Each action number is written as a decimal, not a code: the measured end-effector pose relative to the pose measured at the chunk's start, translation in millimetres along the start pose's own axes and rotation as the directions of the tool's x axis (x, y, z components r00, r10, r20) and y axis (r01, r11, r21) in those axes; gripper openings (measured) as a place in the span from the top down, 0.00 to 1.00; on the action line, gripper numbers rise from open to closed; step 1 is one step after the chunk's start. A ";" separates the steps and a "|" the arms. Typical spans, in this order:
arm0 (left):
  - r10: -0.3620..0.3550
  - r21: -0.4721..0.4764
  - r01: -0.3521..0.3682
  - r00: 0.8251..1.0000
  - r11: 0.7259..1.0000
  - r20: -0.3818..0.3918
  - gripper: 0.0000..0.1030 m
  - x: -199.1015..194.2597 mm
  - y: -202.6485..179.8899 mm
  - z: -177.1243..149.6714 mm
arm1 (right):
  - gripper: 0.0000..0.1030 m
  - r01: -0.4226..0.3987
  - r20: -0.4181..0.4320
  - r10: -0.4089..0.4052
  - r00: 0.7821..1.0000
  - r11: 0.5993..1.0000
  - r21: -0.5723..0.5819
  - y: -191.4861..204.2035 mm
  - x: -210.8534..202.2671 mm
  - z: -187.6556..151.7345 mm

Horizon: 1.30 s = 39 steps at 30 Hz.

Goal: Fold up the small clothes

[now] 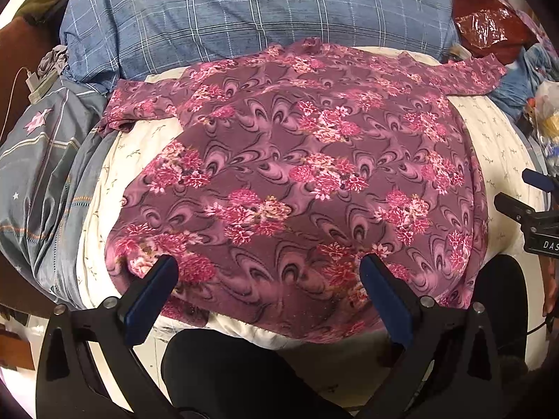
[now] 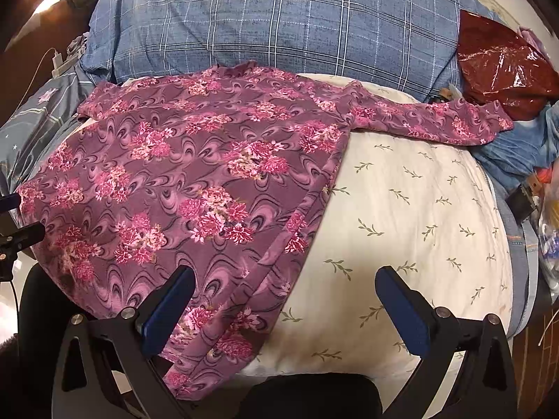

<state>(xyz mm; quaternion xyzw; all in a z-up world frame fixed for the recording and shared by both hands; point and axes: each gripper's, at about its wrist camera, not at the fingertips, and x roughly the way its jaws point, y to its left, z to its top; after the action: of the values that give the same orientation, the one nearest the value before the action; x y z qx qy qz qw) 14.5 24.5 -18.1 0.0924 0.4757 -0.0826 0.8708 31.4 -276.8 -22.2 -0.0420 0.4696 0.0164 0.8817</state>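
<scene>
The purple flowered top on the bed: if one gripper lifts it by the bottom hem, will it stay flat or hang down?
The flowered top probably hangs limp: it follows the curve of the cream sheet and its hem droops over the edge. It looks thin, so likely light. Its sleeve would likely trail behind.

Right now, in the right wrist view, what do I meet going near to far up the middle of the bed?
Right gripper, jaws open → floral top spread on the cream sheet → blue plaid pillow.
</scene>
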 end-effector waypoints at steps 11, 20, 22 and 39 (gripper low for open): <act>-0.011 -0.006 0.011 1.000 1.000 0.008 0.00 -3.4 1.7 -2.9 | 0.00 0.001 -0.001 -0.001 1.000 1.000 0.009 1.3 -4.6 2.9; -0.020 -0.001 0.020 1.000 1.000 0.010 0.00 -9.2 -1.7 -6.0 | 0.00 0.007 0.011 -0.007 1.000 1.000 0.008 0.8 -15.3 0.4; -0.018 0.000 0.018 1.000 1.000 0.009 0.00 -9.7 -2.4 -6.6 | 0.00 0.008 0.011 -0.008 1.000 1.000 0.006 1.5 -16.8 0.7; -0.019 0.011 0.019 1.000 1.000 0.007 0.00 -8.8 -8.9 -9.2 | 0.00 0.011 0.007 -0.011 1.000 1.000 0.004 2.1 -19.5 0.6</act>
<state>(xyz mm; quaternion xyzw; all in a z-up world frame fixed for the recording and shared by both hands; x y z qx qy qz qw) 0.2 18.6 -16.3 0.0926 0.4731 -0.0938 0.8711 20.9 -274.4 -5.9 -0.0428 0.4661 0.0108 0.8836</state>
